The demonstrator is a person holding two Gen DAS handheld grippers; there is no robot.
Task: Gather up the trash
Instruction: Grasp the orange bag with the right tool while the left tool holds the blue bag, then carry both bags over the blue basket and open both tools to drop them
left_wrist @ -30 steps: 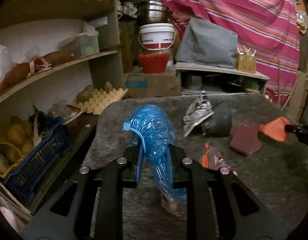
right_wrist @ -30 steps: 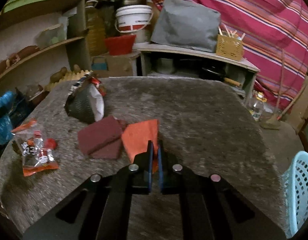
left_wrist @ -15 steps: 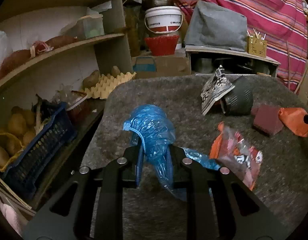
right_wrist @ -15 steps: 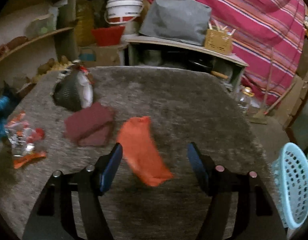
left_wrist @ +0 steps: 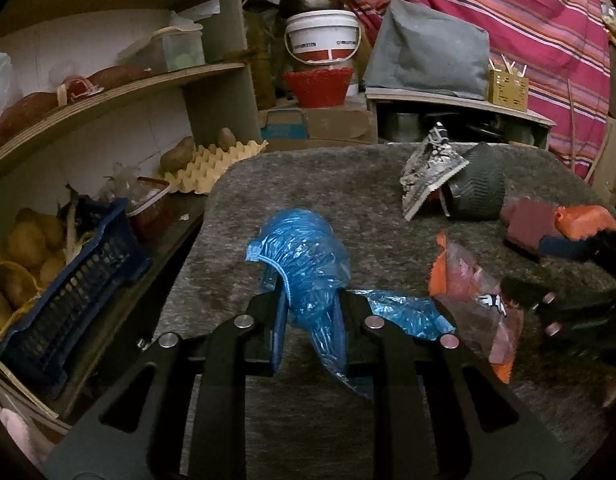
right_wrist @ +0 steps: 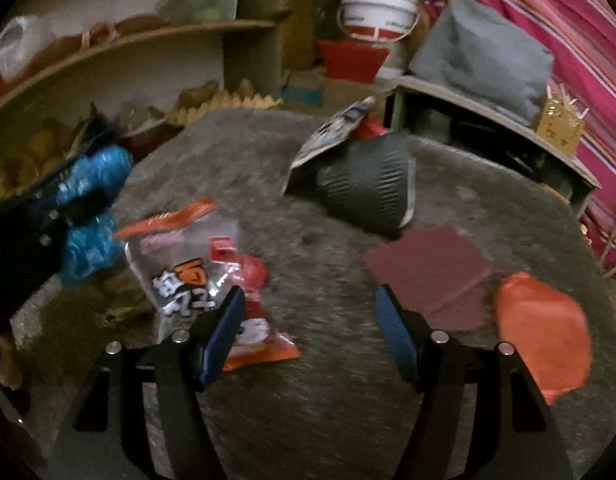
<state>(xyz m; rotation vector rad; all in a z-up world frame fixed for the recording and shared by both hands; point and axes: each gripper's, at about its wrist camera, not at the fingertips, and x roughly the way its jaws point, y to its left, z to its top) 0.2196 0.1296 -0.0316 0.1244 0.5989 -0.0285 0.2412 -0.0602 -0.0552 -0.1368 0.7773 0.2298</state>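
Left gripper (left_wrist: 308, 320) fingers clamp the crumpled blue plastic bag (left_wrist: 304, 256) above the grey tabletop (left_wrist: 308, 176); right gripper (right_wrist: 308, 330) fingers spread apart, the clear-and-orange snack wrapper (right_wrist: 196, 280) beside its left finger

1. Snack wrapper (right_wrist: 212, 280) lies near the table's (right_wrist: 308, 420) left edge.
2. Ribbed cup (right_wrist: 368, 188) lies toppled toward the far edge.
3. Two paper pieces (right_wrist: 432, 276) sit by the right edge.
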